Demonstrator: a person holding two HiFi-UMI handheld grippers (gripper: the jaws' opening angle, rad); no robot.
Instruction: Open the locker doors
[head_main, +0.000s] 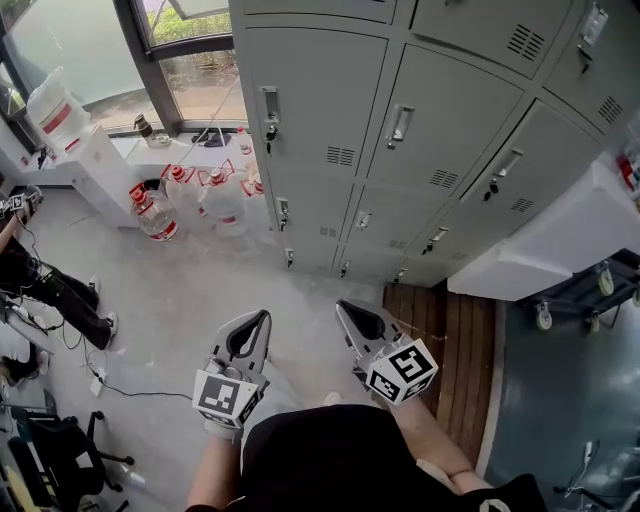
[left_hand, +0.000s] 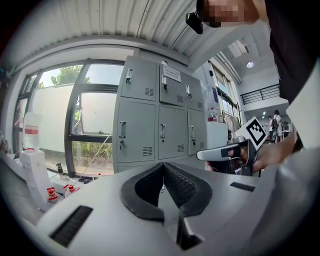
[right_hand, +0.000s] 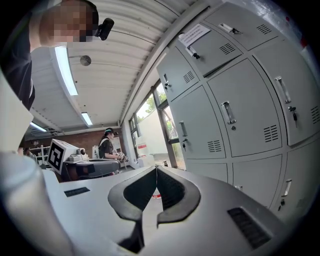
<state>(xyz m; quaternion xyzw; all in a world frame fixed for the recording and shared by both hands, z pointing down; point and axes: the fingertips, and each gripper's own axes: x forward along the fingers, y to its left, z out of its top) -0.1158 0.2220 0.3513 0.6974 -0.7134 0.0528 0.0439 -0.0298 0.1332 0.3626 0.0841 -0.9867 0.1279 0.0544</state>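
A person is standing facing a bank of grey lockers (head_main: 330, 110), all doors shut. They are holding the left gripper (head_main: 264, 316) and right gripper (head_main: 343, 306) side by side, well apart from the doors. Both are keeping their fingers closed together on nothing.

The lockers (head_main: 330, 100) were pale grey, with darker grey vent slits (head_main: 340, 156). The left gripper (head_main: 262, 316) and the right gripper (head_main: 342, 305) were light grey with black pads (left_hand: 180, 185), and their marker cubes (head_main: 228, 394) carried black squares on white. The bottles (head_main: 152, 212) were clear with red caps and red labels. The floor (head_main: 190, 290) was dull grey, and the slatted board (head_main: 445, 340) was dark brown.
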